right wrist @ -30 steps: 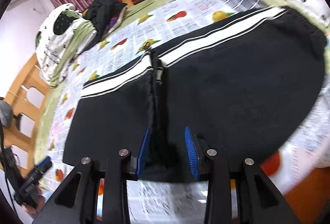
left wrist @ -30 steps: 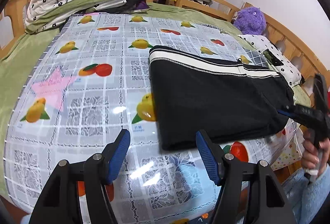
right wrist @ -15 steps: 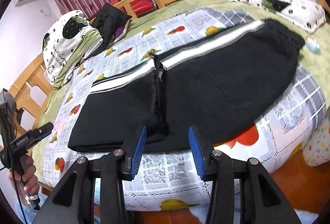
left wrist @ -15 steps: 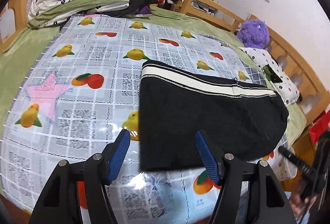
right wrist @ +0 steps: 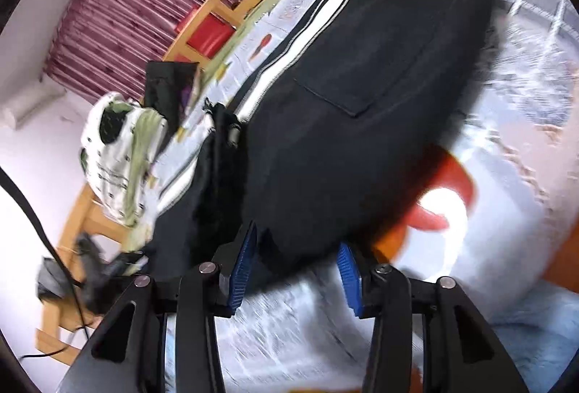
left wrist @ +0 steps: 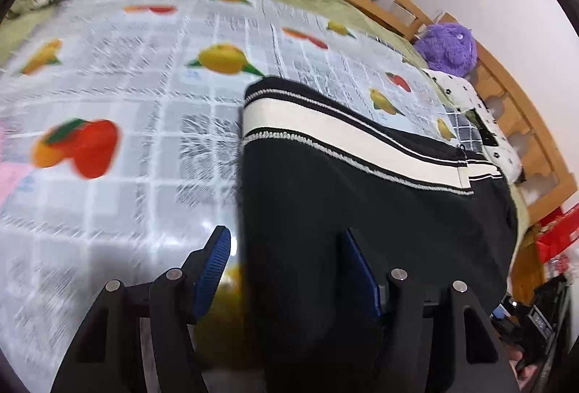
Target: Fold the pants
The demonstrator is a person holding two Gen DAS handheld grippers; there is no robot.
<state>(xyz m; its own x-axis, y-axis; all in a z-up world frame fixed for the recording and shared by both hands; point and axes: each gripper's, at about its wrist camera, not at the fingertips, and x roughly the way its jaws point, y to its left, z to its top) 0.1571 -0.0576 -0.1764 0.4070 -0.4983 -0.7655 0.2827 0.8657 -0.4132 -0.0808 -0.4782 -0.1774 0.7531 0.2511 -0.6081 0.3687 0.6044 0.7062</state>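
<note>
Black pants (left wrist: 362, 212) with a white side stripe (left wrist: 325, 125) lie folded on a fruit-print cloth (left wrist: 126, 103) over the bed. My left gripper (left wrist: 286, 270) is open and straddles the folded left edge of the pants near its front corner. In the right wrist view the pants (right wrist: 362, 85) fill the middle, waistband at the far top. My right gripper (right wrist: 296, 270) is open, its jaws on either side of the pants' near edge. Both views are blurred by motion.
A purple plush toy (left wrist: 448, 47) and a dotted pillow (left wrist: 481, 125) lie at the bed's far right by the wooden bed rail (left wrist: 514, 110). Folded bedding (right wrist: 119, 147) and dark clothes (right wrist: 166, 85) sit at the head end. Maroon curtains (right wrist: 119, 27) hang behind.
Both grippers have moved in close to the pants. The left now straddles the folded left edge; the right has dropped to the near edge and tilted. Both stay open.
</note>
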